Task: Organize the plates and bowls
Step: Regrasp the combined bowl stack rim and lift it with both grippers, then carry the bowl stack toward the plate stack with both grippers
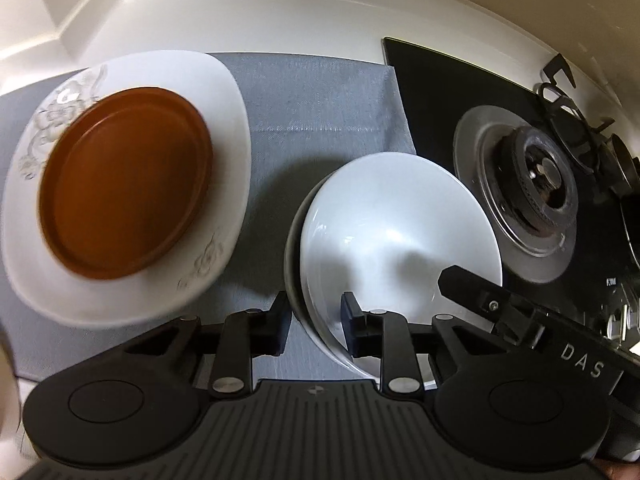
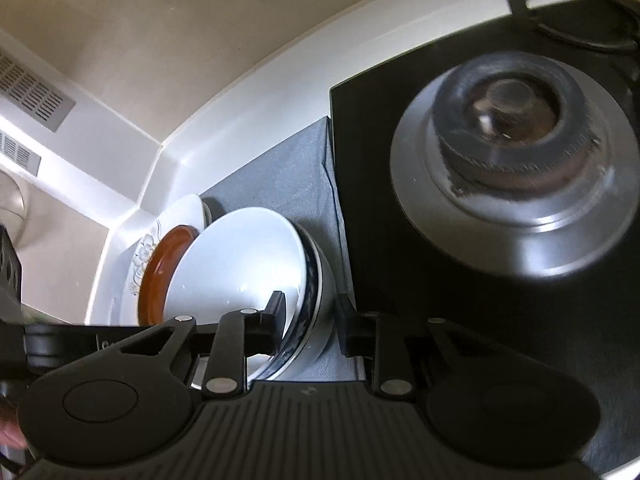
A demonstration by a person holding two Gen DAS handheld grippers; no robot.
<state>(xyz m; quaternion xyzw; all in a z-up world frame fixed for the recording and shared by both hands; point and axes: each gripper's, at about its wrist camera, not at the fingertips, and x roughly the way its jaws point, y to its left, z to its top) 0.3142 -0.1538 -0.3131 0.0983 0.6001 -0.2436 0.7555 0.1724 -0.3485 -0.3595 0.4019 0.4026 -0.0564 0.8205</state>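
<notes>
Open grey mat [image 1: 320, 120] between the stacked plates [image 1: 128, 184] and my white bowl [image 1: 400, 232]: room to pass there. Right is blocked by the stove burner [image 1: 536, 188]. Back wall [image 1: 280, 12] closes the far side. My right hand-held gripper [image 1: 500, 304] crowds the bowl's right rim.

Home kitchen, counter beside the cooktop. Evidence: black glass gas hob [image 1: 432, 92] w/ exposed burner [image 1: 540, 184] on a steel ring and a black pan support [image 1: 568, 112] at rear; white counter [image 1: 280, 16] w/ raised backsplash edge; grey mat [image 1: 316, 120] butting against the hob. Crockery on the mat: brown plate [image 1: 128, 184] on white floral plate [image 1: 228, 92], white bowl [image 1: 392, 224]. Louvred vent [image 2: 32, 92] upper left in right wrist view.
</notes>
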